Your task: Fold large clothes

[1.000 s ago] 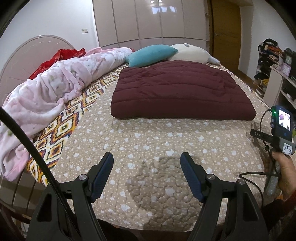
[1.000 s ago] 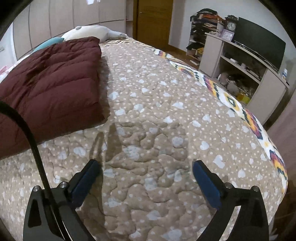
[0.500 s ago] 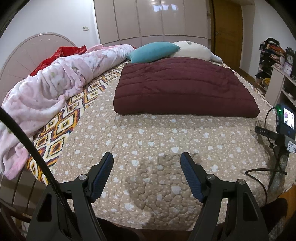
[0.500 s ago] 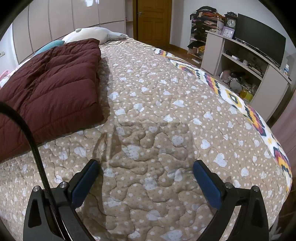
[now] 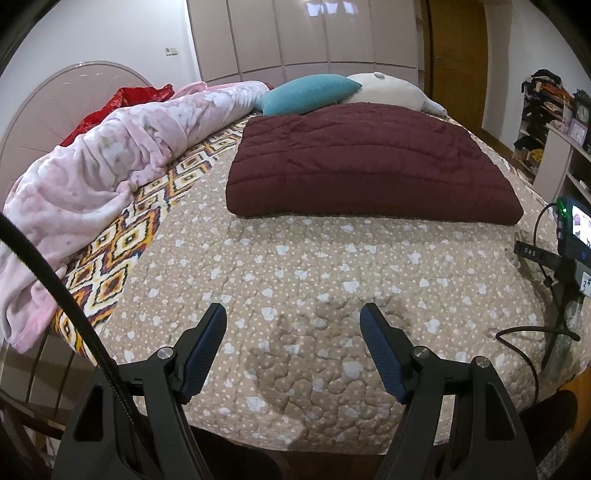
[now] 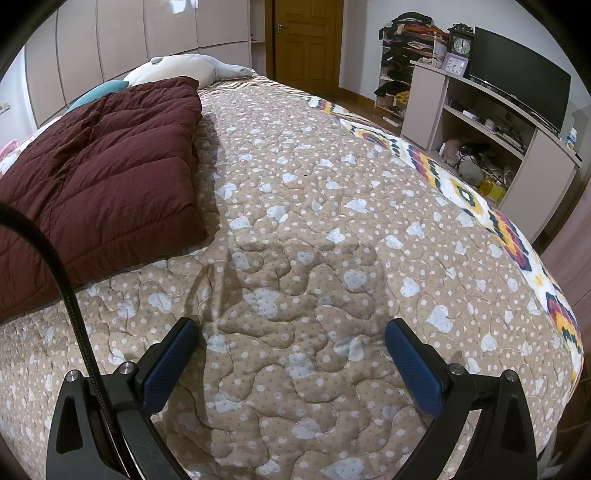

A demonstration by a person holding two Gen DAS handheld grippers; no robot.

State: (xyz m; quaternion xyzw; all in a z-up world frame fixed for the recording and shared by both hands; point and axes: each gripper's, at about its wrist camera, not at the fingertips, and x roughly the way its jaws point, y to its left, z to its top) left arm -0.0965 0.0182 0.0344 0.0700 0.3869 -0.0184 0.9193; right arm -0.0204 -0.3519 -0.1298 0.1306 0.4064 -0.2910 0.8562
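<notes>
Left wrist view: maroon jacket [image 5: 369,162] unmoved, folded on quilt [image 5: 295,277]; both grippers pulled back, fingers still spread, empty.

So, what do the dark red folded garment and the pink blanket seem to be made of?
The dark red folded garment looks like a matte woven shell over puffy filling, probably down or synthetic: stitched channels bulge between seams. The pink blanket looks like soft plush fleece: fuzzy, faintly shiny folds with a pale flower print.

Your room: bed [image 6: 332,206] under a beige quilt, pale wardrobe [image 5: 303,33] behind it, wooden door [image 6: 304,37], shelf unit [image 6: 491,122] carrying a television [image 6: 517,92].
</notes>
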